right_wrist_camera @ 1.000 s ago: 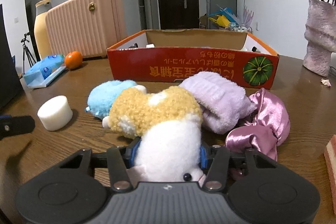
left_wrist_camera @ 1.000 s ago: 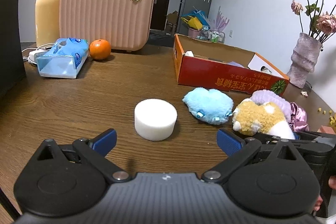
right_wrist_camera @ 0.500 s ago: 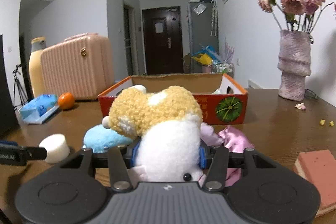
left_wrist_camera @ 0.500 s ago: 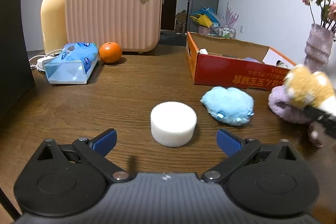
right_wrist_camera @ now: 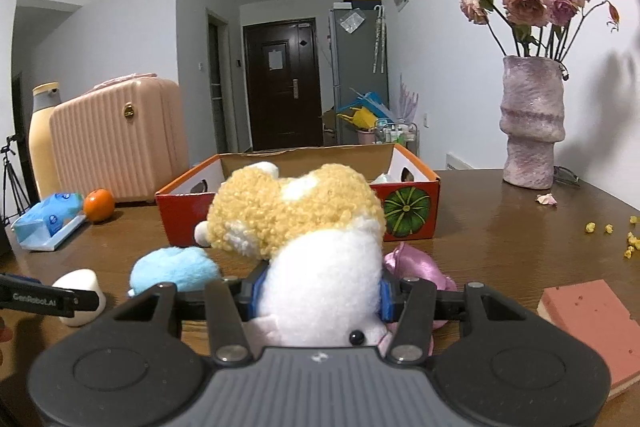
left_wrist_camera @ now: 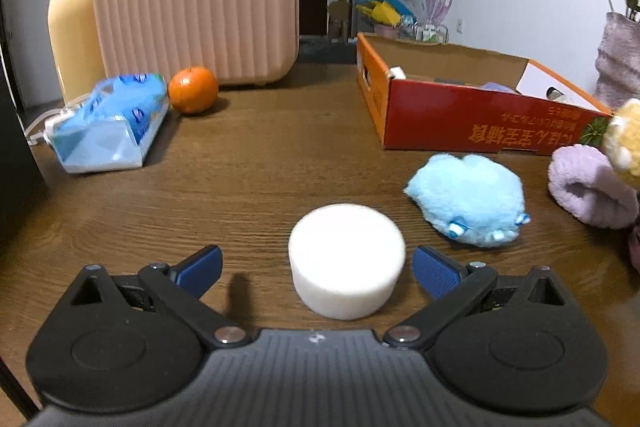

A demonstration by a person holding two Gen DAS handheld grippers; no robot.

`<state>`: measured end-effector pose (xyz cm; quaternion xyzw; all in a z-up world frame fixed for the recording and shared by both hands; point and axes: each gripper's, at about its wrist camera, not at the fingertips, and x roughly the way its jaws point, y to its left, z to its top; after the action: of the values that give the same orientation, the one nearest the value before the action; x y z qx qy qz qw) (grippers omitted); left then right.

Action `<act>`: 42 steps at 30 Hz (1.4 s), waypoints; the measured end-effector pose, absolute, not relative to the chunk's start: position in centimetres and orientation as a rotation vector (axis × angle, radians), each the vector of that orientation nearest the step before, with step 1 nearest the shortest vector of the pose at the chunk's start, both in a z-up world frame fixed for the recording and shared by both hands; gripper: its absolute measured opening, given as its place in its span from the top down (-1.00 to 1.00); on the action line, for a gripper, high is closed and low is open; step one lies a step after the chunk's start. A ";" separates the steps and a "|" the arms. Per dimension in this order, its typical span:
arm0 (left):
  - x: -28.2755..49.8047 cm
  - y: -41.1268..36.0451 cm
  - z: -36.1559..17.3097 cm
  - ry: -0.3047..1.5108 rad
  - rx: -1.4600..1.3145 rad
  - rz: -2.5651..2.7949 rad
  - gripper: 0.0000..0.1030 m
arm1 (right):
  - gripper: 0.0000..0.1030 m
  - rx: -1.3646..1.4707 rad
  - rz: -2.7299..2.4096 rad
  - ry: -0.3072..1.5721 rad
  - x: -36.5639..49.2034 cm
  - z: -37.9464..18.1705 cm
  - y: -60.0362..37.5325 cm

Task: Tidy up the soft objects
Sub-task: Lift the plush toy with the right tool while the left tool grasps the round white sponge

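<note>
My right gripper [right_wrist_camera: 320, 297] is shut on a yellow-and-white plush toy [right_wrist_camera: 304, 227] and holds it above the table, in front of the open red cardboard box [right_wrist_camera: 408, 205]. My left gripper [left_wrist_camera: 316, 267] is open, its blue pads on either side of a white foam cylinder [left_wrist_camera: 346, 259] that stands on the table. A blue plush [left_wrist_camera: 470, 205] lies right of the cylinder. A lilac fleece piece [left_wrist_camera: 588, 187] lies further right. The box [left_wrist_camera: 472, 123] also shows in the left wrist view. A pink satin scrunchie [right_wrist_camera: 416, 263] lies under the held toy.
A pink ribbed case [left_wrist_camera: 196, 3], a cream flask [left_wrist_camera: 74, 19], an orange [left_wrist_camera: 193, 89] and a blue tissue pack [left_wrist_camera: 108, 123] stand at the back left. A vase of dried roses [right_wrist_camera: 532, 123] stands at the right. A pink sponge block [right_wrist_camera: 588, 315] lies near the right edge.
My right gripper has lifted the yellow-and-white plush off the table and raised it. My left gripper has moved forward, bringing the white cylinder between its open fingers.
</note>
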<state>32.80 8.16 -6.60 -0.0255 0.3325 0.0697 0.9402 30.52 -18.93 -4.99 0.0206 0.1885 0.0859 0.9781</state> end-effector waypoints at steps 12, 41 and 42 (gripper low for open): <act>34.3 9.4 -7.3 0.735 -0.099 0.156 -1.00 | 0.03 0.043 0.158 0.390 30.5 -5.2 -18.8; 32.7 7.7 -6.1 0.619 -0.027 0.078 -0.12 | 0.03 0.037 0.163 0.396 30.6 -5.4 -18.6; 32.6 7.6 -5.9 0.606 -0.026 0.079 -0.12 | 0.03 0.037 0.163 0.397 30.6 -5.4 -18.6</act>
<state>32.58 7.64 -5.92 -0.0129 0.2981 0.0388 0.9537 30.60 -18.57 -5.38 0.0186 0.1968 0.0811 0.9769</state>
